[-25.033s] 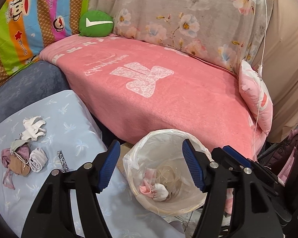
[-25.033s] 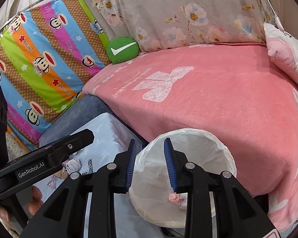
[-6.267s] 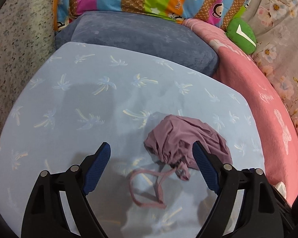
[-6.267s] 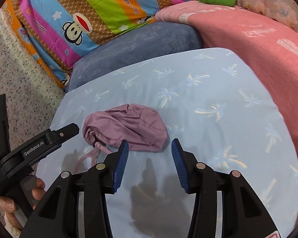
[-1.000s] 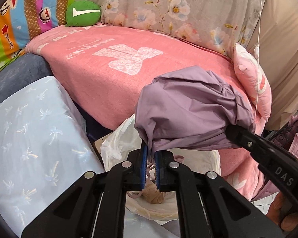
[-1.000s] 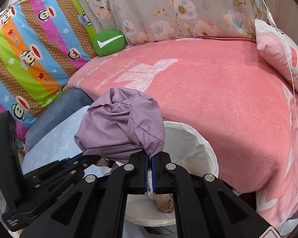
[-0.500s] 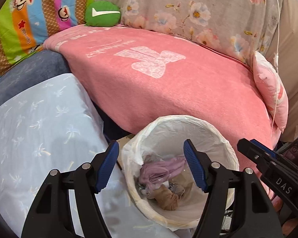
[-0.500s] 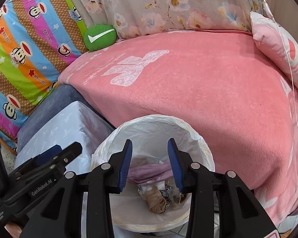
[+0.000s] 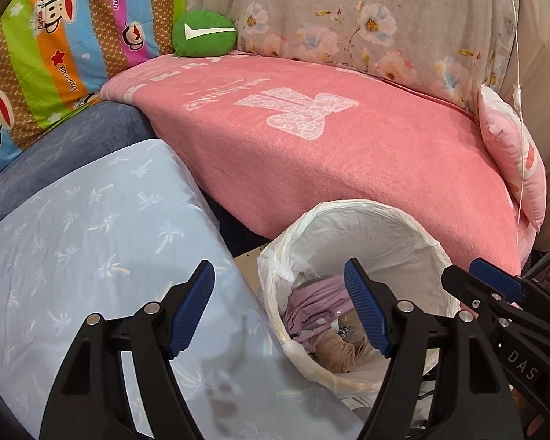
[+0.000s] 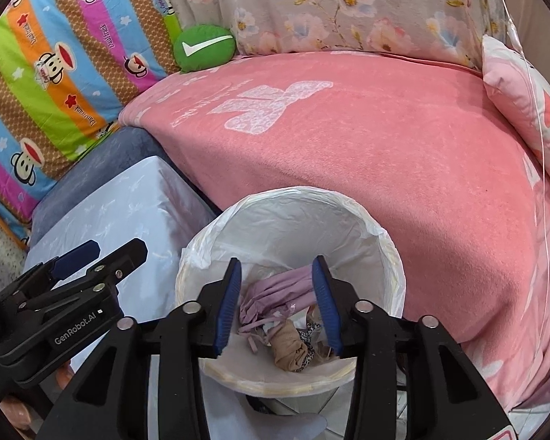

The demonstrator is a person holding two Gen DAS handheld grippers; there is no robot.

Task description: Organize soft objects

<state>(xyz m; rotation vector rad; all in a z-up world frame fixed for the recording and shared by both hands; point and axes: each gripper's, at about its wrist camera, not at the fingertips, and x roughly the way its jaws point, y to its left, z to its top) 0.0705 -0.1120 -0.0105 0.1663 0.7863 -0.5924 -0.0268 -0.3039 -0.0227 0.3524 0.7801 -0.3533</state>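
Fingers (image 9: pixel 190 308) of the left gripper (image 9: pixel 278 306) stand wide apart, with nothing between them; they have just been opening. One blue pad hangs over the light blue sheet with palm trees (image 9: pixel 91 242), the other over the near rim of the bin. In the right wrist view the right gripper (image 10: pixel 278 306) hangs directly above the bin, and its jaws also have just been opening, to a moderate gap, without any cloth between the pads

Below both grippers is the round bin lined with a white plastic bag (image 10: pixel 348 220). The purple garment (image 10: pixel 282 289) lies inside it, crumpled, on top of the other soft things: a beige rolled stocking (image 10: pixel 289 348) and a small piece with a leopard pattern (image 10: pixel 310 341) beside it. The purple garment (image 9: pixel 319 300) is free of both grippers

The bin stands between the light blue sheet on the left and the pink blanket (image 9: pixel 348 146), which covers a sofa behind it and to the right. Left of the blanket there is a grey-blue cushion (image 9: pixel 73 143)

Farther, a green round pillow with a white check mark (image 9: pixel 203 36) rests at the far edge of the blanket, against a striped cloth with monkey faces (image 9: pixel 55 36) and a grey floral cloth (image 9: pixel 366 18). At the right end of the sofa a small pink pillow (image 9: pixel 513 161) stands on its edge
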